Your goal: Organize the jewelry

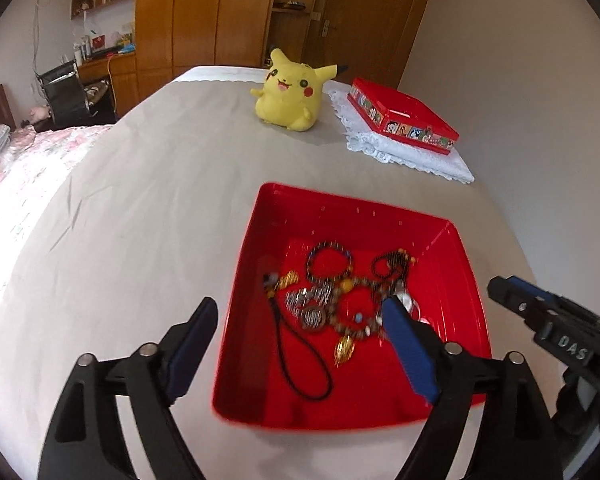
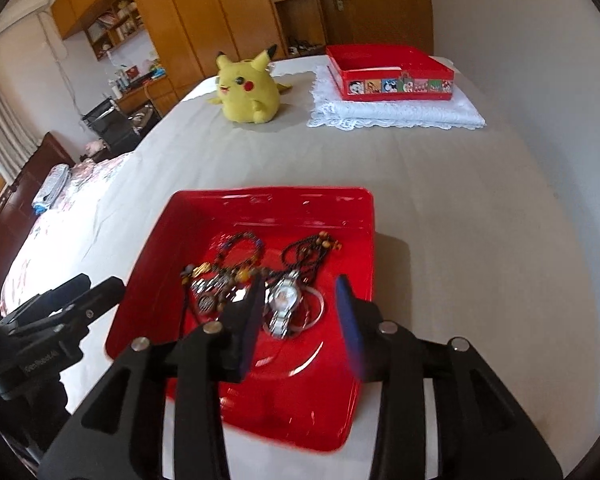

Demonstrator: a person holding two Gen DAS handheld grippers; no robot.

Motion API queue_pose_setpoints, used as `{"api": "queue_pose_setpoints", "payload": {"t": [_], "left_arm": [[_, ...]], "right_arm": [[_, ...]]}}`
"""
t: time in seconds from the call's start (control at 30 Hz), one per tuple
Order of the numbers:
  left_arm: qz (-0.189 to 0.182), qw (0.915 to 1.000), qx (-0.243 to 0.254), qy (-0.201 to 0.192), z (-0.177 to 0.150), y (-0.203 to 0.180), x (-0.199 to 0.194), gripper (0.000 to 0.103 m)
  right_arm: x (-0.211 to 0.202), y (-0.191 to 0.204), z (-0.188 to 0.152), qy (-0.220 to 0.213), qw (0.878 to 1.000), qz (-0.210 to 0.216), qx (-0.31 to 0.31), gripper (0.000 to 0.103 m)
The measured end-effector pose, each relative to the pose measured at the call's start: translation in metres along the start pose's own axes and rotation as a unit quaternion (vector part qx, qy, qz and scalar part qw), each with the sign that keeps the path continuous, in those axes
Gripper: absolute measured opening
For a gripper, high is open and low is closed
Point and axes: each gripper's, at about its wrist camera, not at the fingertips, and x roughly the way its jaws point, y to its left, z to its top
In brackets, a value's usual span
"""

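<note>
A red tray [image 1: 340, 200] [image 2: 260, 194] lies on the grey bed sheet with a tangle of jewelry in it. In the pile are a beaded bracelet [image 1: 329, 260] [image 2: 240, 244], a silver watch [image 2: 284, 300], a dark bead necklace [image 2: 304, 256], a gold pendant [image 1: 344, 350] and a black cord [image 1: 300, 360]. My left gripper [image 1: 298, 304] is open wide over the tray's near left part, one finger outside the rim, with nothing held. My right gripper [image 2: 300, 280] is open over the tray's near right. The watch shows in its gap, and the pads are clear of it.
A red box [image 1: 404, 116] [image 2: 392, 76] with cartoon pictures sits open on a folded white lace cloth [image 2: 396, 114] at the far right. A yellow plush toy [image 1: 292, 92] [image 2: 248, 92] sits left of it. A floral quilt covers the bed's left side; a wall runs along the right.
</note>
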Motion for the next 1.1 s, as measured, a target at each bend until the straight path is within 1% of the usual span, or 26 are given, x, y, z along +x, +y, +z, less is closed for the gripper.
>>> {"api": "queue_pose_setpoints", "payload": {"t": [0.13,0.17,0.2,0.23,0.3,0.37,0.43,0.6,0.7,0.83,0.93,1.1], "left_arm": [[0.018,0.9998,0.003,-0.007,-0.016,0.003,-0.018,0.09],[0.028,0.9995,0.004,-0.011,-0.02,0.003,-0.022,0.092],[0.037,0.9992,0.005,-0.017,-0.024,0.003,-0.026,0.092],[0.043,0.9987,0.008,-0.025,-0.027,0.003,-0.031,0.094],[0.057,0.9976,0.022,-0.033,-0.035,0.001,-0.04,0.097],[0.061,0.997,0.03,-0.036,-0.041,-0.001,-0.046,0.098],[0.066,0.9964,0.037,-0.039,-0.048,-0.003,-0.051,0.098],[0.062,0.9965,0.045,-0.035,-0.06,-0.005,-0.062,0.098],[0.058,0.9967,0.045,-0.034,-0.062,-0.005,-0.065,0.099],[0.057,0.9969,0.045,-0.033,-0.061,-0.005,-0.065,0.099],[0.056,0.9968,0.047,-0.034,-0.06,-0.005,-0.066,0.099],[0.053,0.997,0.046,-0.033,-0.055,-0.007,-0.064,0.099]], "right_arm": [[-0.02,0.008,-0.016,-0.011,1.0,0.002,-0.011,0.051],[-0.023,0.009,-0.019,-0.011,1.0,0.005,-0.012,0.054],[-0.026,0.012,-0.023,-0.01,1.0,0.005,-0.014,0.06],[-0.027,0.014,-0.025,-0.009,1.0,0.001,-0.016,0.065],[-0.031,0.019,-0.03,-0.007,1.0,-0.009,-0.018,0.071],[-0.034,0.022,-0.035,-0.001,1.0,-0.016,-0.02,0.076],[-0.036,0.026,-0.039,0.008,0.999,-0.027,-0.019,0.085],[-0.04,0.03,-0.048,0.02,0.998,-0.052,-0.018,0.09],[-0.043,0.029,-0.05,0.024,0.998,-0.049,-0.011,0.091],[-0.046,0.026,-0.052,0.026,0.999,-0.034,0.0,0.092],[-0.048,0.028,-0.054,0.024,0.999,-0.041,-0.003,0.092],[-0.045,0.034,-0.055,0.024,0.999,-0.039,-0.005,0.093]]}}
